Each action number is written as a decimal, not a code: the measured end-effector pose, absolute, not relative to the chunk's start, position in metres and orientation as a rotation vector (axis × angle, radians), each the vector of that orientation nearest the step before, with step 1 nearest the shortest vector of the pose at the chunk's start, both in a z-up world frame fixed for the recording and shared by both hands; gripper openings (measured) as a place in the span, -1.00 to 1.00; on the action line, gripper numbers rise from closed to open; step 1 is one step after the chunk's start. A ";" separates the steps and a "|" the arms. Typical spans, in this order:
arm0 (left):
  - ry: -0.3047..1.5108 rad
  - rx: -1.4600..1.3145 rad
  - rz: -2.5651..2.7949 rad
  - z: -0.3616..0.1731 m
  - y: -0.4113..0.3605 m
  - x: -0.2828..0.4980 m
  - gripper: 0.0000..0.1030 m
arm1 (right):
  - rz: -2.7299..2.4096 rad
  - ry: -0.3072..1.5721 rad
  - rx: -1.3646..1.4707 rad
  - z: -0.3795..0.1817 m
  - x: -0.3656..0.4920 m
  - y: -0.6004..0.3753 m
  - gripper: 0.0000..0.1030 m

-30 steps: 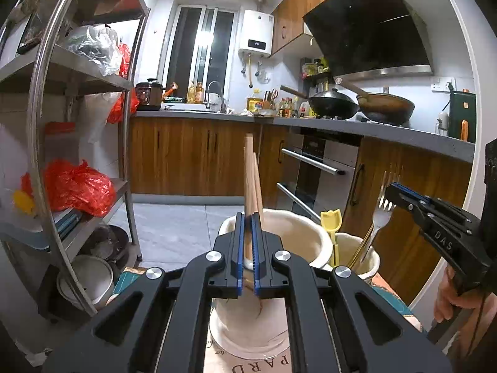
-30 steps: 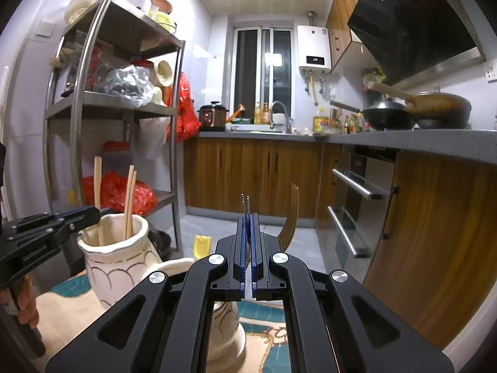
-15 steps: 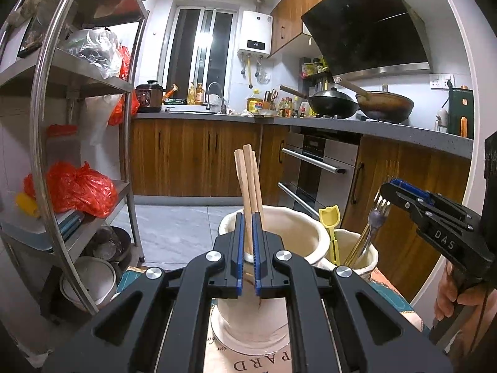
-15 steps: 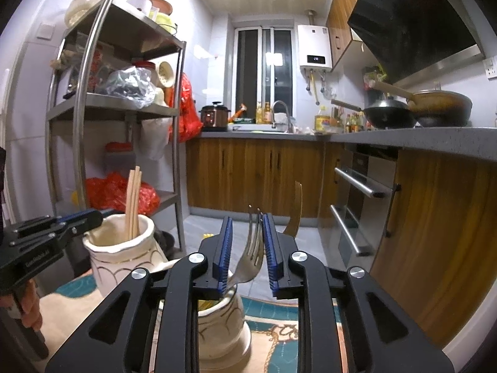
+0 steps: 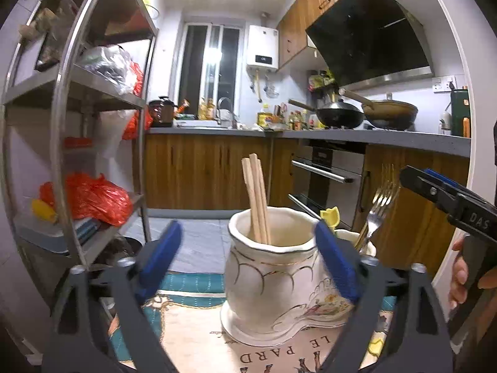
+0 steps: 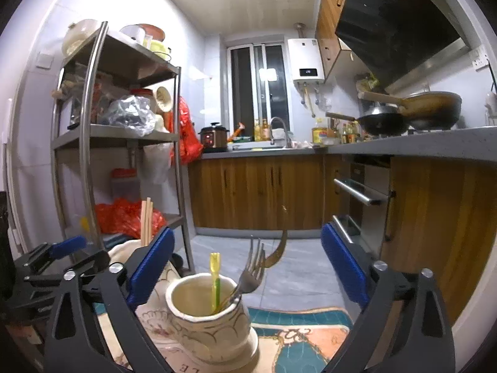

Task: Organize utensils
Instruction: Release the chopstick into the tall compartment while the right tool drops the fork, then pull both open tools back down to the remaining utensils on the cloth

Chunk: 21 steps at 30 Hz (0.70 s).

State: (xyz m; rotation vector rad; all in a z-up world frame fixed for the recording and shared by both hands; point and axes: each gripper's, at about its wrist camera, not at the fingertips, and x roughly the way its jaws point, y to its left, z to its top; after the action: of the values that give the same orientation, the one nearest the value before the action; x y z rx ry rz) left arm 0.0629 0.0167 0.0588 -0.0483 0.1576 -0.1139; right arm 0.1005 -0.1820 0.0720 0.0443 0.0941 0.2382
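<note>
A white ceramic holder (image 5: 273, 283) stands on a patterned mat and holds wooden chopsticks (image 5: 256, 195). My left gripper (image 5: 248, 258) is wide open, its blue pads either side of the holder, empty. A second white holder (image 6: 208, 314) holds a metal fork (image 6: 253, 272), a gold-toned fork (image 6: 279, 248) and a yellow utensil (image 6: 215, 279). My right gripper (image 6: 248, 267) is wide open above it, empty. The chopsticks also show in the right wrist view (image 6: 146, 220). The fork also shows in the left wrist view (image 5: 377, 211).
A steel shelf rack (image 5: 62, 143) with red bags stands at the left. Wooden cabinets (image 6: 257, 192) and an oven (image 5: 323, 180) line the back and right. Woks (image 5: 366, 115) sit on the counter. The patterned mat (image 6: 298, 335) lies under both holders.
My left gripper opened and let go of the chopsticks, which now stand in the holder. My right gripper opened wide and the fork rests in the second holder.
</note>
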 end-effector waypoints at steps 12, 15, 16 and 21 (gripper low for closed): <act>0.200 -0.014 -0.150 0.043 0.008 0.044 0.89 | 0.187 0.195 0.091 0.045 0.085 -0.206 0.89; 0.231 -0.002 -0.163 0.037 0.004 0.042 0.89 | 0.169 0.228 0.081 0.036 0.077 -0.211 0.90; 0.243 -0.001 -0.168 0.035 0.002 0.042 0.89 | 0.163 0.238 0.080 0.033 0.075 -0.213 0.90; 0.286 -0.016 -0.195 0.027 0.000 0.037 0.89 | 0.153 0.290 0.089 0.021 0.068 -0.220 0.90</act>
State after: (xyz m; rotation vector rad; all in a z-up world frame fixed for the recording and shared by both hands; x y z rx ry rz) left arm 0.0374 0.0000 0.0269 -0.0160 0.2864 -0.1946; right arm 0.0678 -0.2203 0.0212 0.0886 0.2904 0.1531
